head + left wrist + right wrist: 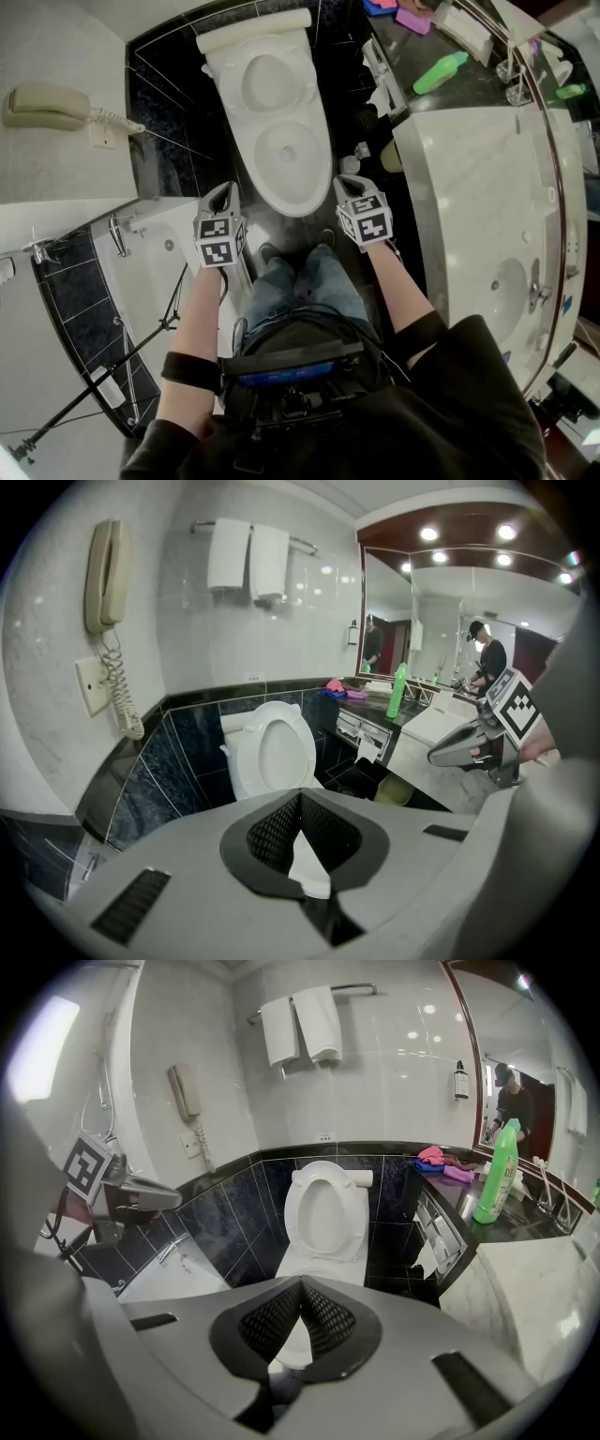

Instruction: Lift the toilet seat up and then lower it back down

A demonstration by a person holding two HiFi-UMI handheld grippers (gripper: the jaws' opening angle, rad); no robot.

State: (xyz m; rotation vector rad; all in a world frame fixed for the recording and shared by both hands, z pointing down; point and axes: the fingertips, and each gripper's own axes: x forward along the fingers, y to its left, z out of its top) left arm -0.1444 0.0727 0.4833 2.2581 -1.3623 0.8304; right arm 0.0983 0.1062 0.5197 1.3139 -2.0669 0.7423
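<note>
**Seat raised, both grippers shut and empty short of the toilet**

Far left of the toilet [323, 161] we see a wall phone [42, 105] with its coiled cord. Nearer the toilet on that side lies a bathtub [141, 267], its outer end cut off by the frame. A tripod leg [103, 375] crosses in front of it.

The left gripper [222, 191] hovers just off the front left of the toilet, clear of the rim. In its own view the jaws are pressed together at the tips with nothing between them, and the gripper's body hides the front of the bowl.

The toilet seat [225, 70] stands upright at the back of the toilet, leaning toward the tank. We cannot tell the ring apart from the lid behind it in any view. Above the toilet hang two folded towels [300, 1026].

The right gripper [349, 184] hovers just off the front right of the toilet, also touching nothing. Its jaws meet at the tips and are empty.

Right of the toilet, toilet-paper rolls [384, 84] sit on the side of the marble table [469, 178]. A green bottle [441, 72] lies level with the tank, and pink cloths [412, 19] lie farther back. The table's sink [506, 286] is partly cut off by the lens edge.
</note>
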